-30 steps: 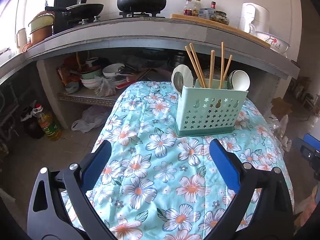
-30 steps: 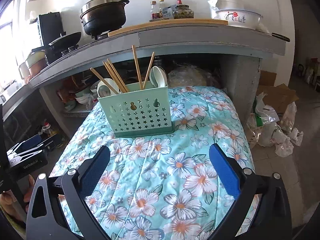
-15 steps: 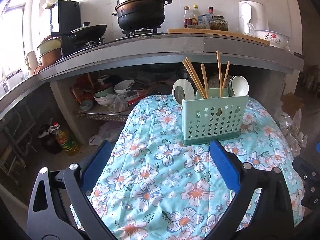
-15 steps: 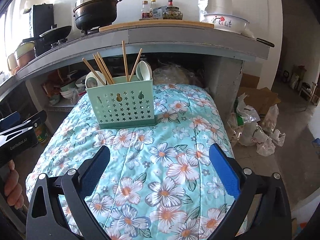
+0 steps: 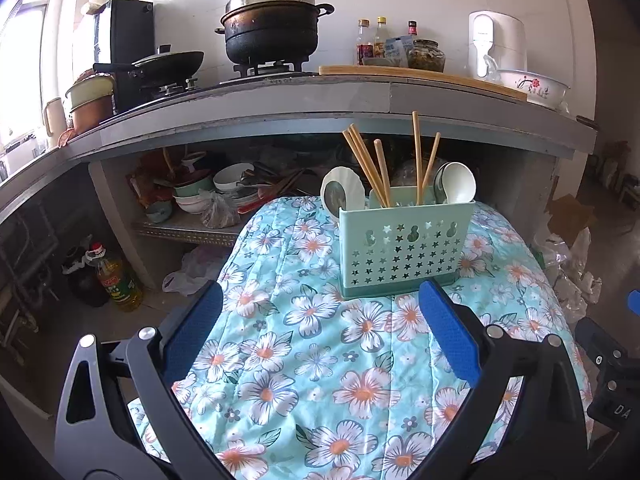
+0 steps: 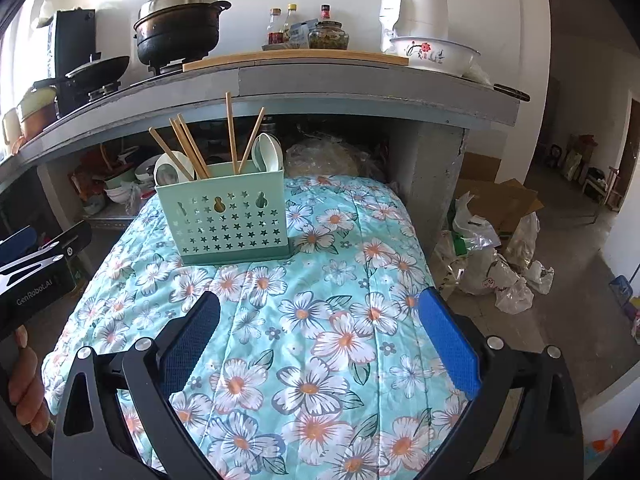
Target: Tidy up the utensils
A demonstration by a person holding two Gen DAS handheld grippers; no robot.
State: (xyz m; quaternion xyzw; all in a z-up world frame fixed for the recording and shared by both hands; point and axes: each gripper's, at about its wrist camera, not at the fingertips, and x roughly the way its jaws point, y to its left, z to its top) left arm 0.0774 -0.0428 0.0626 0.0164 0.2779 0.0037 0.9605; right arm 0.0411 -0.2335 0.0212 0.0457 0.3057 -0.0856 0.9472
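Observation:
A mint-green utensil holder [image 5: 404, 248] with star cut-outs stands at the far end of the floral-covered table [image 5: 320, 360]; it also shows in the right wrist view [image 6: 226, 216]. Several wooden chopsticks [image 5: 376, 168] [image 6: 192, 148] stand in it, with a white spoon at its left [image 5: 342, 196] [image 6: 168, 172] and white spoons at its right [image 5: 456, 184] [image 6: 268, 152]. My left gripper [image 5: 320, 320] is open and empty, held back from the holder. My right gripper [image 6: 320, 320] is open and empty, also short of the holder. The left gripper's body shows at the left edge of the right wrist view [image 6: 36, 272].
A grey counter [image 5: 280, 104] overhangs behind the table, carrying a black pot [image 5: 272, 32], a wok [image 5: 168, 64], bottles and a white bowl [image 6: 434, 52]. Bowls sit on the shelf below [image 5: 224, 188]. An oil bottle [image 5: 116, 280] and plastic bags [image 6: 492, 264] lie on the floor.
Both grippers have pulled back and risen, so the holder looks smaller and farther, with more of the counter top in view. Both stay open and empty.

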